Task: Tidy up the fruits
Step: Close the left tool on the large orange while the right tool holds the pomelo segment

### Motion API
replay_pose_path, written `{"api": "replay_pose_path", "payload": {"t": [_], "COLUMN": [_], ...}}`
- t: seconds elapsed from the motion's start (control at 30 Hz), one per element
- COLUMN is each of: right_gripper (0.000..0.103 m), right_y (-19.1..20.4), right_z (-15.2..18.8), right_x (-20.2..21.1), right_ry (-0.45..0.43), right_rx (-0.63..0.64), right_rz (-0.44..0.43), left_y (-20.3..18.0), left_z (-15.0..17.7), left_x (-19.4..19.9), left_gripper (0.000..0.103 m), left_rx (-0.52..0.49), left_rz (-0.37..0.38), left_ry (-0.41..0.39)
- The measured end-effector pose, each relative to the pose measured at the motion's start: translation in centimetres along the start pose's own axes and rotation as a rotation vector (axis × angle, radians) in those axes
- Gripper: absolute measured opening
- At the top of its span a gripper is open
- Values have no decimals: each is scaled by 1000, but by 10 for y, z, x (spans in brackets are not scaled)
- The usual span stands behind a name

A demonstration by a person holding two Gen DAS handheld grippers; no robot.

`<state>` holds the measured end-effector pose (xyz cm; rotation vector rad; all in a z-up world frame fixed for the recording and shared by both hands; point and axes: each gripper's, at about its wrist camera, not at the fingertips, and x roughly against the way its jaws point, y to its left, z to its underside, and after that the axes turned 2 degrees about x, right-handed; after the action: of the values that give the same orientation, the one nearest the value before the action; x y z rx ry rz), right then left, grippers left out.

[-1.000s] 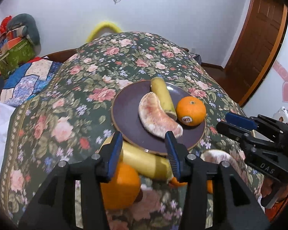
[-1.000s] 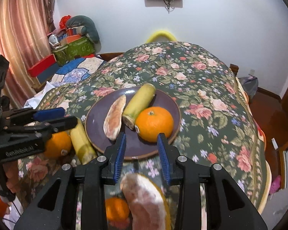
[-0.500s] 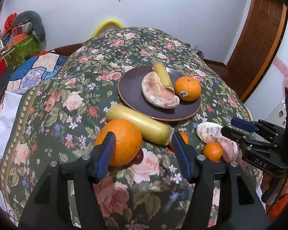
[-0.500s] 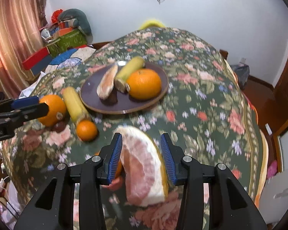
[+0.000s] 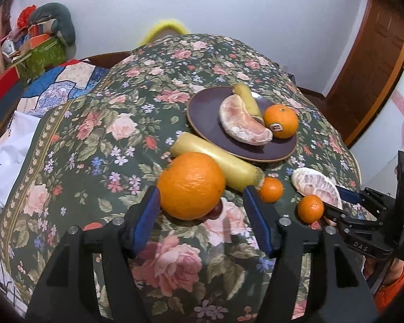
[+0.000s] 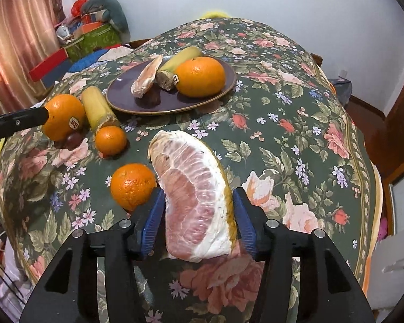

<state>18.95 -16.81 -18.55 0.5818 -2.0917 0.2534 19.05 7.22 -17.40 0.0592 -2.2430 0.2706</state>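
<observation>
A dark plate (image 5: 202, 109) (image 6: 121, 95) on the floral cloth holds a pomelo segment (image 5: 242, 123), a banana piece (image 5: 246, 98) and an orange (image 5: 281, 120). My left gripper (image 5: 202, 204) is open, its fingers on either side of a large orange (image 5: 191, 185) (image 6: 63, 117) that lies on the cloth. A long banana piece (image 5: 218, 164) lies just behind it. My right gripper (image 6: 196, 210) is open around a pomelo segment (image 6: 194, 191) (image 5: 316, 185) on the cloth. Two small mandarins (image 6: 133, 185) (image 6: 111, 140) lie left of it.
A dark grape (image 6: 72, 138) sits by the large orange. The round table (image 6: 296, 123) drops off on all sides. Boxes and bedding (image 5: 37, 53) are at the far left, a wooden door (image 5: 369, 75) at the right.
Both grippers have pulled back from the plate toward the near edge. The large orange now sits between the left fingers and the pomelo segment between the right fingers.
</observation>
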Motion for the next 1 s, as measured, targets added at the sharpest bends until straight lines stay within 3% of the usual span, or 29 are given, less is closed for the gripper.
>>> {"api": "replay_pose_path", "payload": {"t": [0.13,0.7,1.0], "right_gripper": [53,47,46], "right_y": [-1,-4,-3], "right_z": [-3,-18,-17], "right_x": [-6,-20,-15], "right_ry": [1,-36,-49], "right_rx": [-10,6,9], "right_rz": [-19,-2,17], "left_y": [5,7,6], "left_z": [-1,-7,-5], "left_x": [-5,-54,-54], "left_gripper": [65,67,67], "left_rx": [13,29,31], "left_rz": [0,-26,-32], "left_ry": [12,77,61]}}
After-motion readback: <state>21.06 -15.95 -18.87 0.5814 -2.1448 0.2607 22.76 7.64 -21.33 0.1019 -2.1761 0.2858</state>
